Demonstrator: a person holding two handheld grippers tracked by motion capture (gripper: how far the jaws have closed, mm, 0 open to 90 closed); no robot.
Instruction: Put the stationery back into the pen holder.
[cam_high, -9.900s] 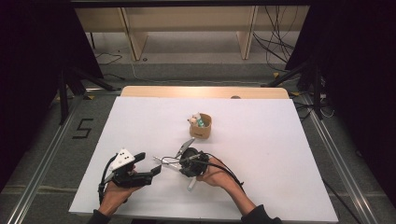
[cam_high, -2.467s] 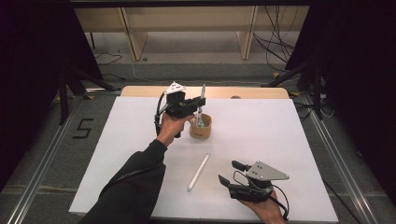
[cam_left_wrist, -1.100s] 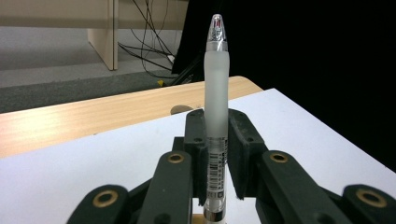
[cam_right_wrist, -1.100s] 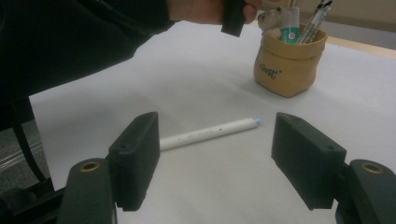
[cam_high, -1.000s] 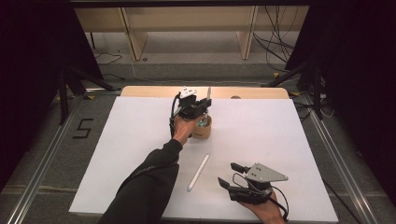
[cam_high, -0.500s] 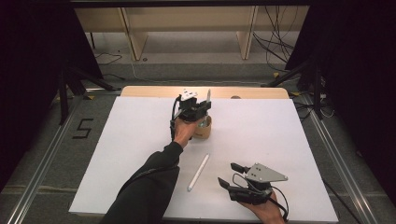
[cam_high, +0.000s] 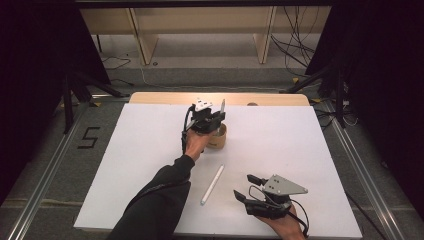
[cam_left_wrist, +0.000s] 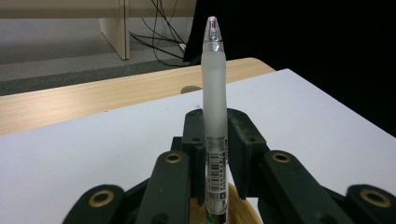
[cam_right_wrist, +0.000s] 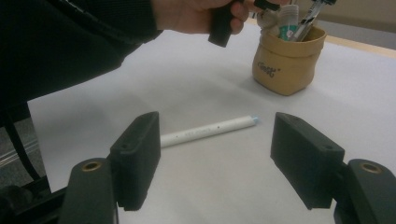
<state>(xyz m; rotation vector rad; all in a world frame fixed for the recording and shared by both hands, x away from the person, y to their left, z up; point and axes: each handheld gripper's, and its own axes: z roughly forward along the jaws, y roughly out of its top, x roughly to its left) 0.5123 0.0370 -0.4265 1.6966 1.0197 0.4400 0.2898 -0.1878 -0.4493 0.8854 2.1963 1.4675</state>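
White tabletop (cam_high: 140, 150) with a bare wooden strip along the far edge — a tan pen cup (cam_high: 218, 138) stands on it near the far middle, several pens inside. A white pen (cam_high: 212, 184) lies flat on the white surface — nearer the front, well apart from the cup, running roughly front to back. Grey floor (cam_high: 50, 165) around the tabletop.

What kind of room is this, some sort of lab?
Probably a lab or test bench. A plain white table stands between black curtains, loose cables trail over the floor, and a person works there with hand-held grippers, the left gripper clamping a pen.
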